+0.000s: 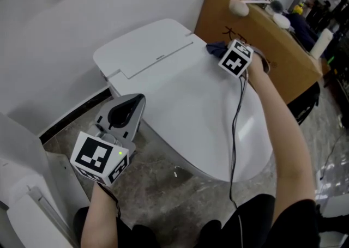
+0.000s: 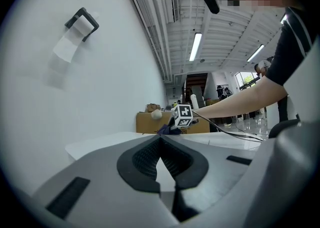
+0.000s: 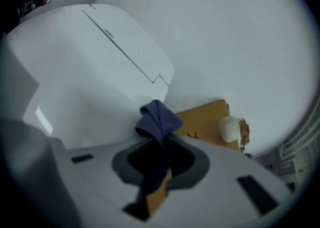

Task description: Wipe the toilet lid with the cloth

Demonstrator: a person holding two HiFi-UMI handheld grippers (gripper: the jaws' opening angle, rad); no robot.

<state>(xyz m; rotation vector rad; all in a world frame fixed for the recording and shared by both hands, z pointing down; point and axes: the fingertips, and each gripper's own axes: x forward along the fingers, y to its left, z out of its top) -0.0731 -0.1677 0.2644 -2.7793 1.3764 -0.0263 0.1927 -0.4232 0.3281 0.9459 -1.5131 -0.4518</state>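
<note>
The white toilet lid (image 1: 202, 110) is down, with the tank behind it at the upper left. My right gripper (image 1: 224, 52) is at the lid's far right edge, shut on a dark blue cloth (image 1: 216, 49). In the right gripper view the cloth (image 3: 157, 119) bunches up out of the jaws (image 3: 159, 147), above the lid (image 3: 85, 71). My left gripper (image 1: 136, 102) hangs beside the toilet's left flank, low and off the lid. Its pads meet with nothing between them (image 2: 161, 143). From there the right gripper's marker cube (image 2: 183, 115) and the cloth (image 2: 165, 130) show far across the lid.
A cardboard box (image 1: 256, 34) stands against the wall right of the toilet, with a white ball and small items on top. A black cable (image 1: 235, 132) runs from the right gripper across the lid. A toilet-paper holder (image 2: 80, 24) hangs on the wall. White panels (image 1: 27, 198) stand at the lower left.
</note>
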